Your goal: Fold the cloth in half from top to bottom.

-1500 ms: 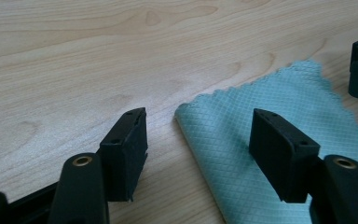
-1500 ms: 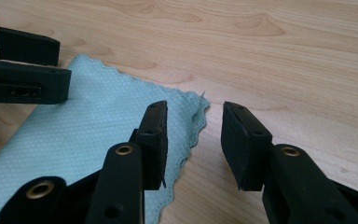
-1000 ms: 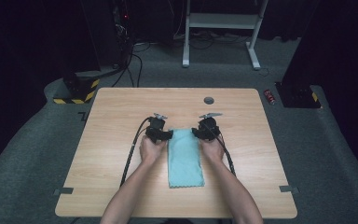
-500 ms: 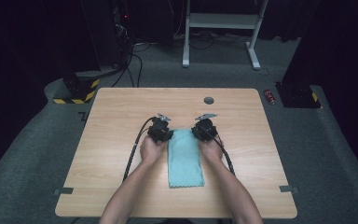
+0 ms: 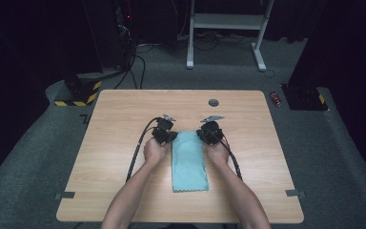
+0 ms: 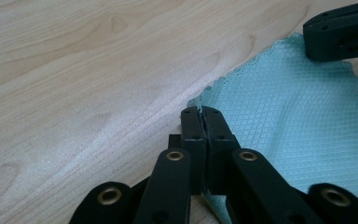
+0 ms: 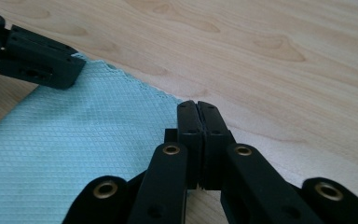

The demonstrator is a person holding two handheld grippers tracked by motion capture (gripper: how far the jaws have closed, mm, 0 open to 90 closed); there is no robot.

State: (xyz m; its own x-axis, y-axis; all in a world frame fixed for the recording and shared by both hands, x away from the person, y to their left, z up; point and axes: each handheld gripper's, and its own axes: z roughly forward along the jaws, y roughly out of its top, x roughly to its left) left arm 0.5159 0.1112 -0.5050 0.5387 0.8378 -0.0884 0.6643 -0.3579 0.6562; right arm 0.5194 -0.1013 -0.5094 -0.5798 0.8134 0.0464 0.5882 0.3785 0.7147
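From the high view we see a light-blue cloth (image 5: 189,161) lying flat as a long strip in the middle of the wooden surface (image 5: 119,119), its short near edge toward the near edge of the surface. Our left gripper (image 5: 167,136) sits at the cloth's far left corner and our right gripper (image 5: 207,135) at its far right corner, with both forearms coming in from the near edge. A small round grommet (image 5: 213,102) lies near the far edge, well apart from the cloth. We see no container on the surface.

In the left gripper view the jaws have just been closing and now stand pressed together over the corner of the cloth (image 6: 279,121), with the scalloped hem running into the line where they meet; we judge that a thin fold of fabric is pinched there. The right gripper's tip (image 6: 340,35) rests on the opposite corner.

In the right gripper view the jaws have likewise just been closing and meet flush at the cloth's (image 7: 74,135) corner edge, so a pinch seems likely here too. The left gripper's tip (image 7: 39,58) shows at the other corner.

We take the step in hand to be gripping the two far corners. The next move likely calls for lifting both corners together, evenly, and bringing them toward the near edge to fold the cloth.
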